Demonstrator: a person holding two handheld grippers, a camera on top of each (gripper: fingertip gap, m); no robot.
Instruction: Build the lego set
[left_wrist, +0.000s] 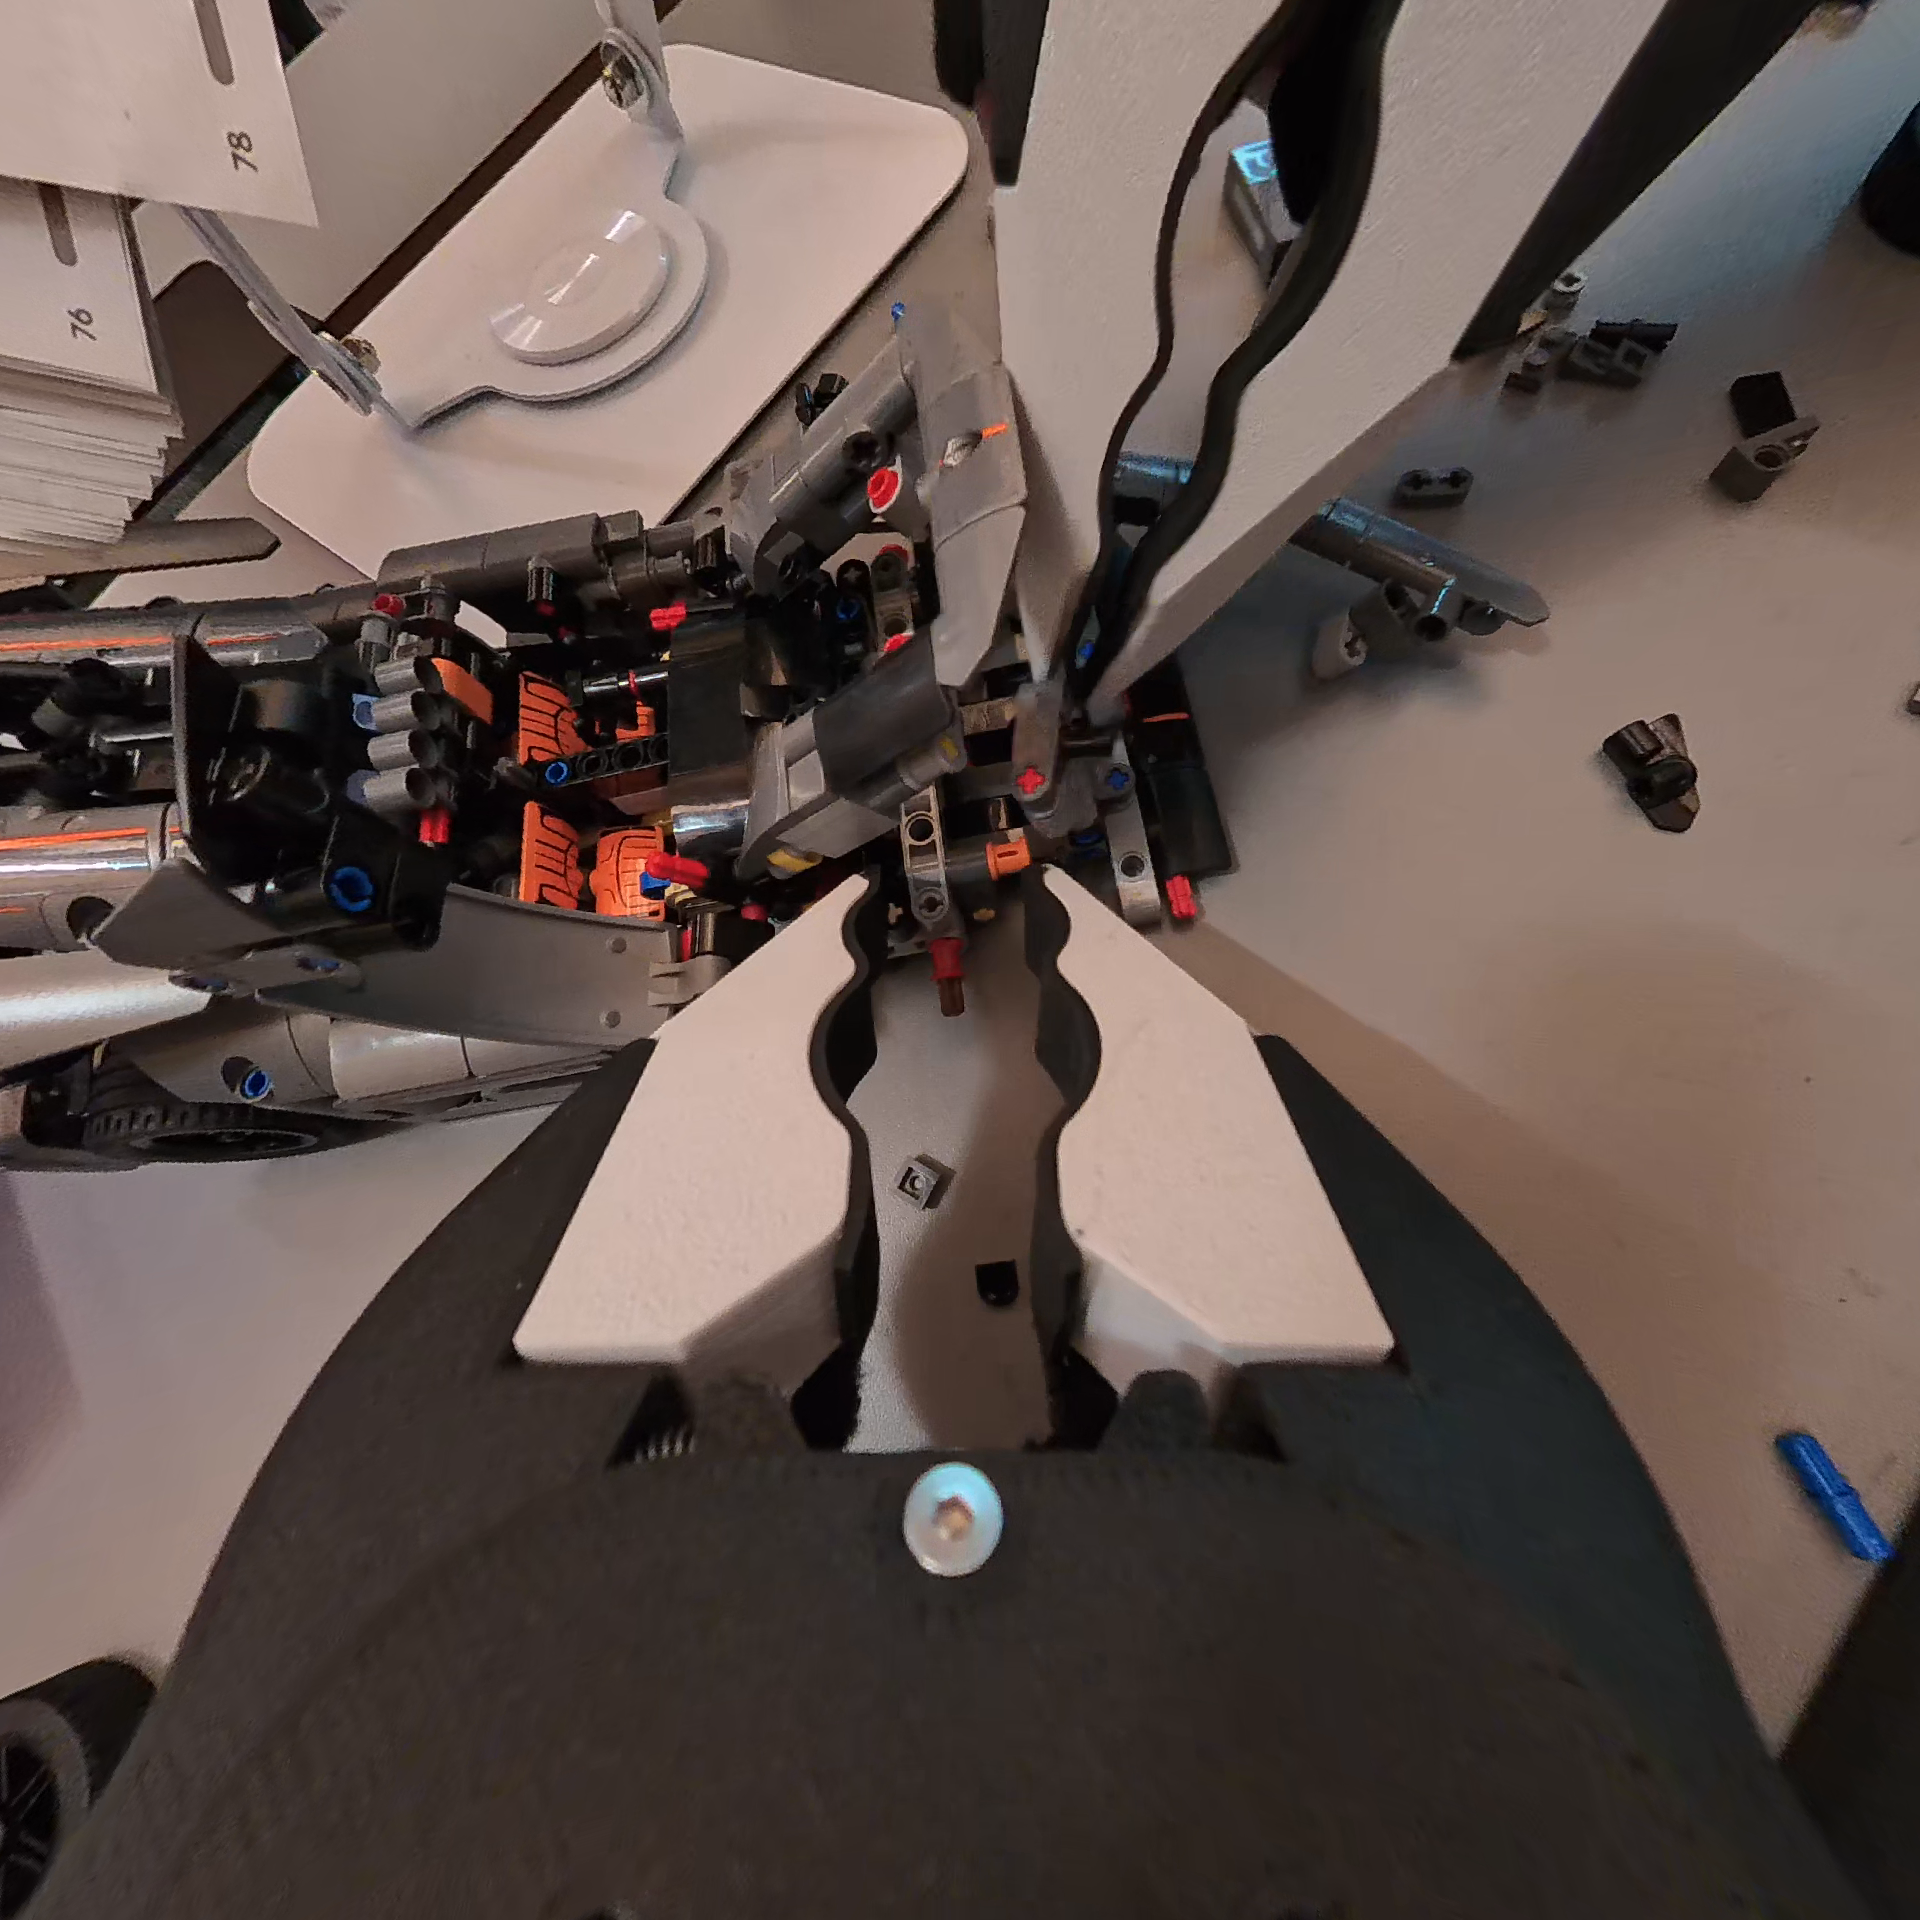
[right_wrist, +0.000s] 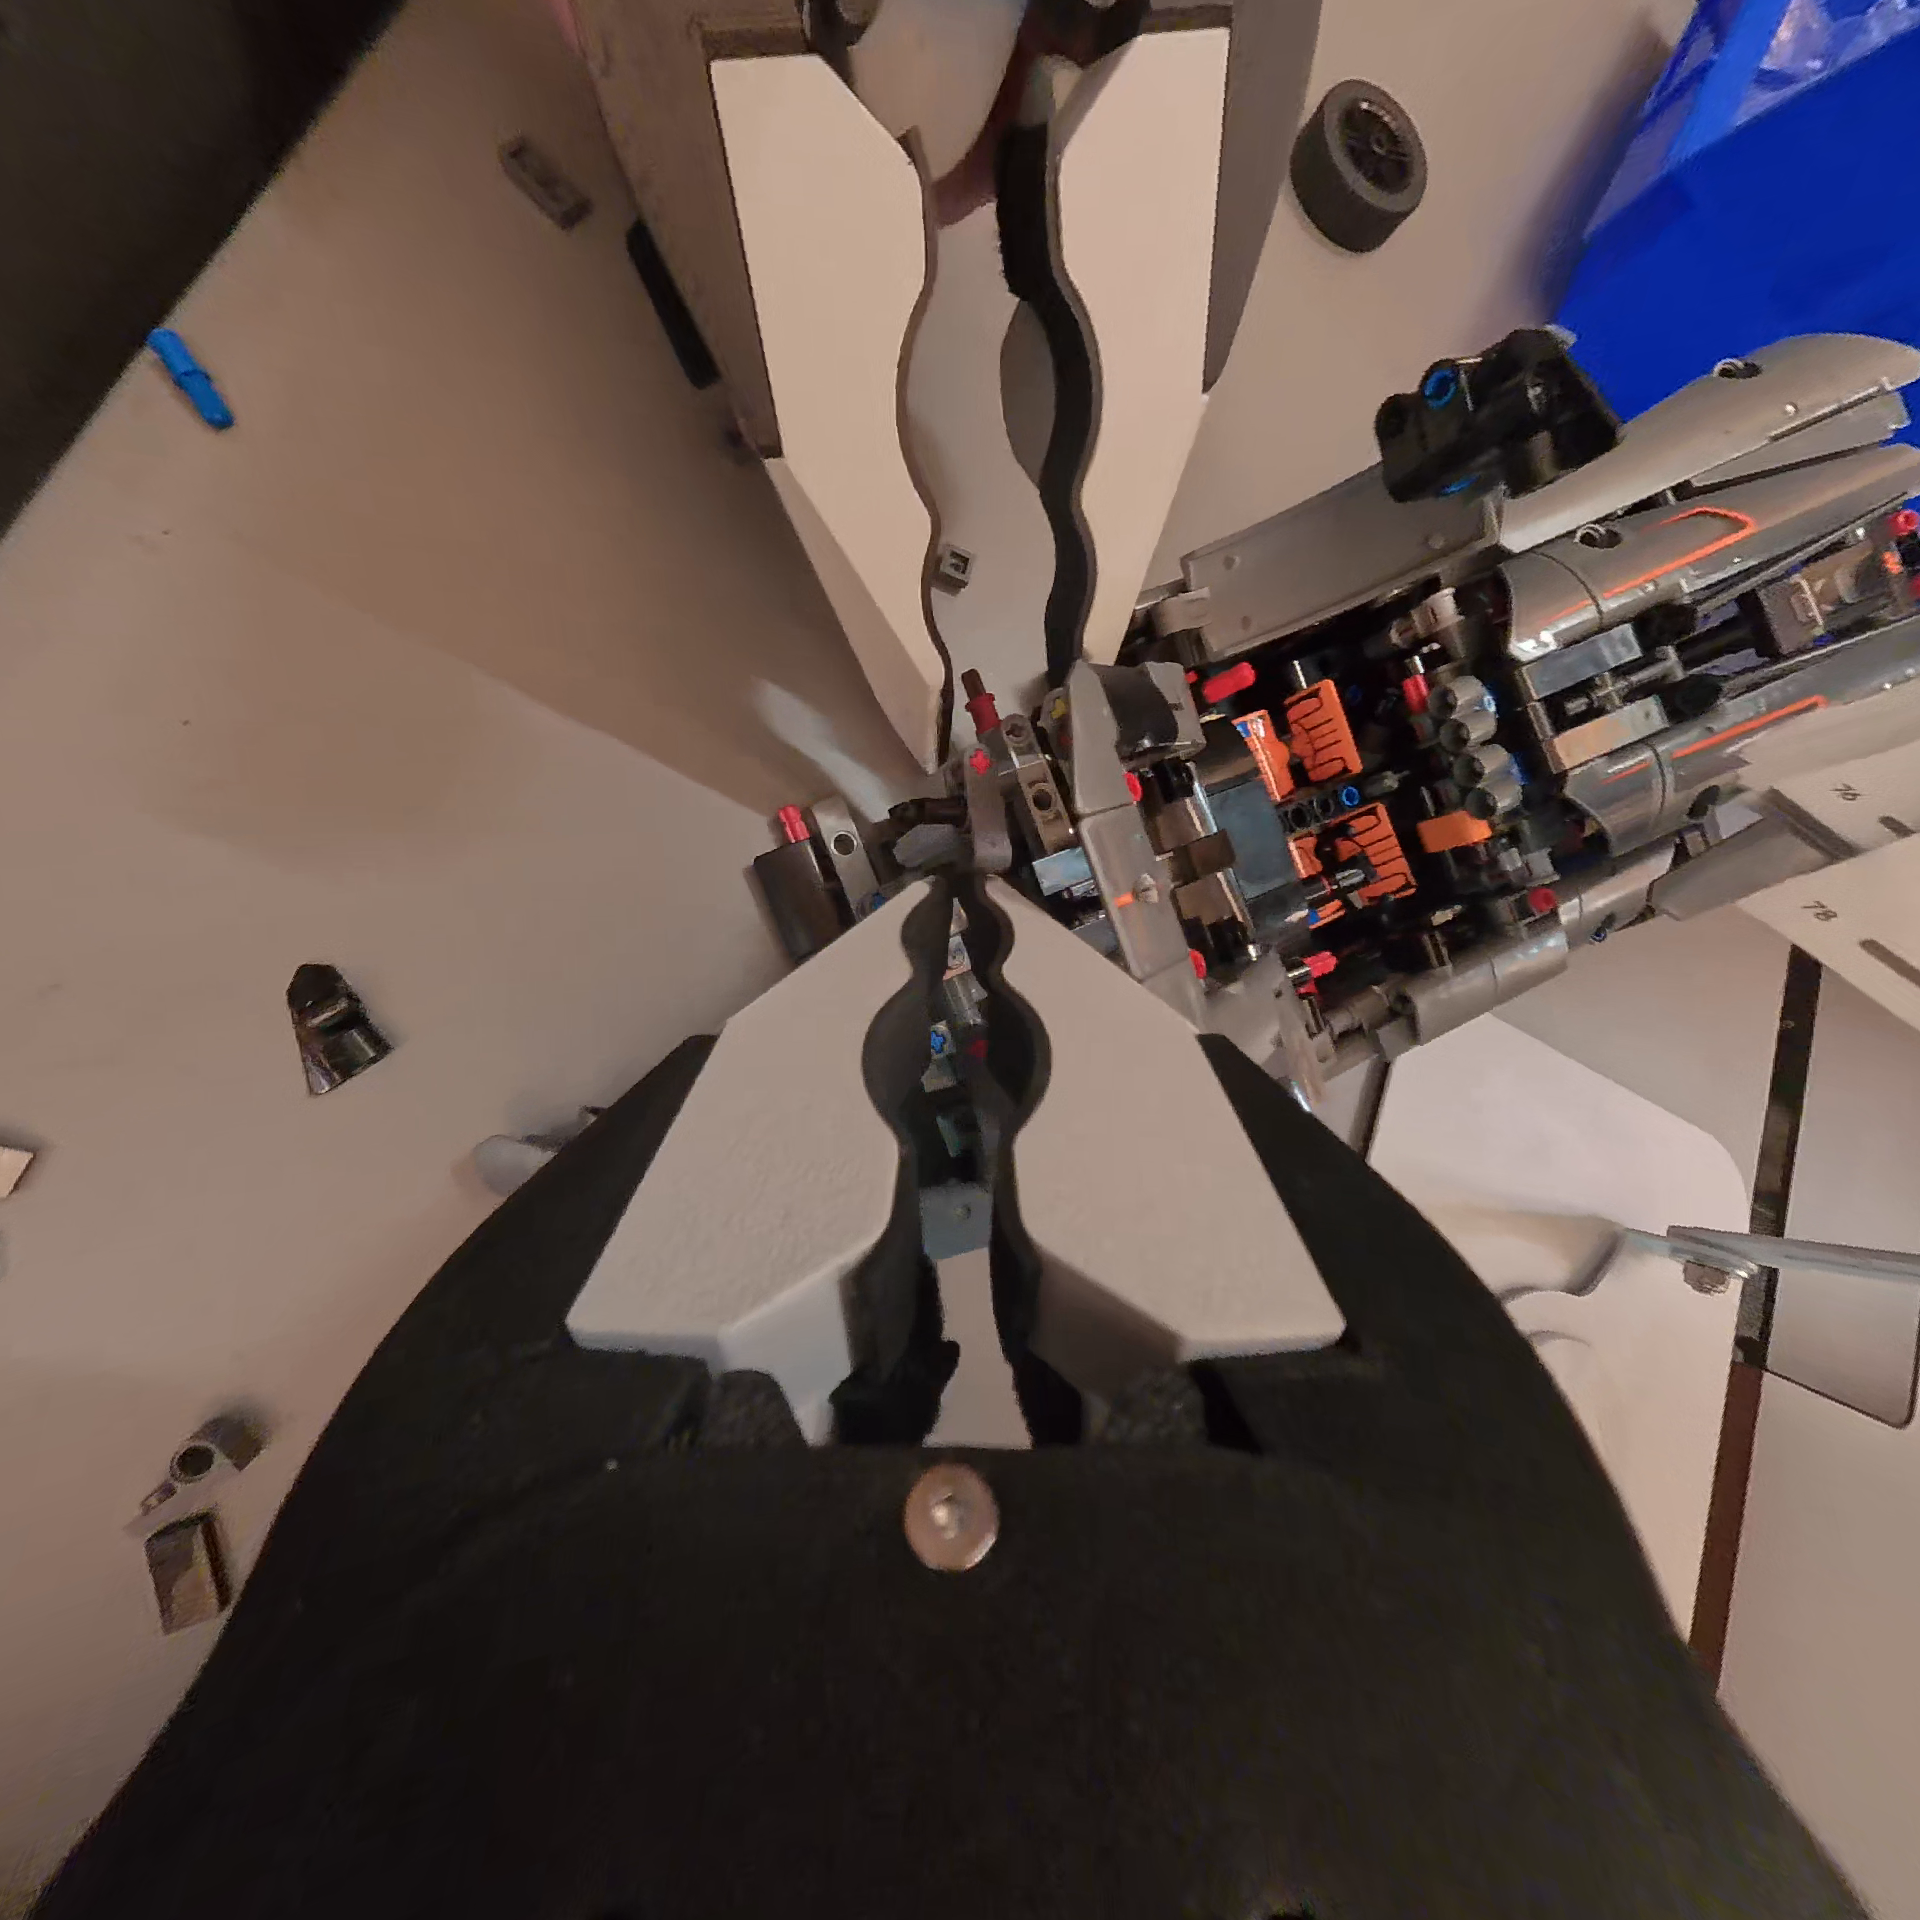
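Working the car's (left_wrist: 582, 790) end: right gripper (right_wrist: 961, 904) is nearly together, tips clamped on a small grey subassembly (right_wrist: 956, 1091) pressed against the grey joint (right_wrist: 1003, 790) at the chassis end. Left gripper (left_wrist: 951, 883) stands apart, tips either side of the red pin (left_wrist: 948, 956), gripping nothing I can see.

To seat it well — left should close on the frame and brace while right pushes straight along the pin axis; any twist will likely pop the joint.

Car lies on the white table (left_wrist: 1558, 935), body running off under the booklet stand (left_wrist: 623, 260).

Loose, counted across both views: one blue axle (left_wrist: 1834, 1496), one wheel (right_wrist: 1356, 166), one tiny grey stud plate (left_wrist: 923, 1182) — dark connectors, at least five, blurred.
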